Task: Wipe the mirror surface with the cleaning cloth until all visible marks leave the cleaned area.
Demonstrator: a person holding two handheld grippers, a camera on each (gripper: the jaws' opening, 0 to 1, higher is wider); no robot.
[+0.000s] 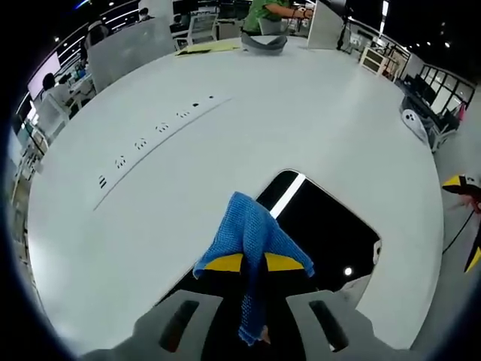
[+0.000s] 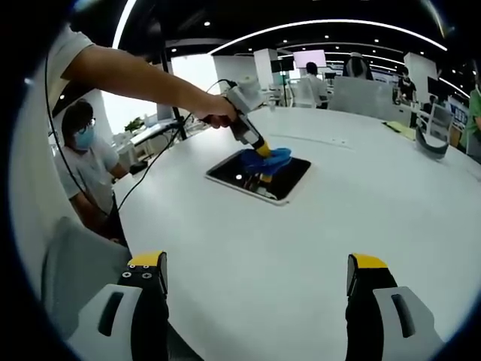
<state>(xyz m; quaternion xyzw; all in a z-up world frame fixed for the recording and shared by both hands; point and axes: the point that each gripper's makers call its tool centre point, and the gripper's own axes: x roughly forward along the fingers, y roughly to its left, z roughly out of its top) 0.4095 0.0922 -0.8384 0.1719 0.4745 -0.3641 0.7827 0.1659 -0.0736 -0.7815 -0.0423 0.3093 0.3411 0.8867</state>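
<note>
Your left gripper (image 1: 254, 263) has its yellow-tipped jaws pressed together on the blue knitted cleaning cloth (image 1: 252, 241), which bunches up above the tips and hangs down between the grey jaw bodies. Just beyond the tips lies the dark, glossy rectangular mirror (image 1: 331, 226) with rounded corners and a thin pale rim, flat on the broad white round table (image 1: 225, 135). In the left gripper view the glass throws back a bright ceiling strip and a small round lamp spot, and you can see the cloth's open, loopy weave.

The right gripper view gives you the wider scene. There your hand (image 2: 214, 113) grips the left gripper's handle, the tool slants down onto the mirror (image 2: 259, 177), and the cloth (image 2: 272, 158) rests on the glass near its far edge, partly covering it. Your right gripper (image 2: 255, 282) hangs over bare tabletop well apart from the mirror, its two jaws spread wide with nothing between them.

The left gripper view also shows a row of small dark marks along a thin seam in the table (image 1: 150, 139) and a grey curved object (image 1: 263, 43) at the far edge. A seated person wearing a face mask (image 2: 86, 162) appears beside the table in the right gripper view.
</note>
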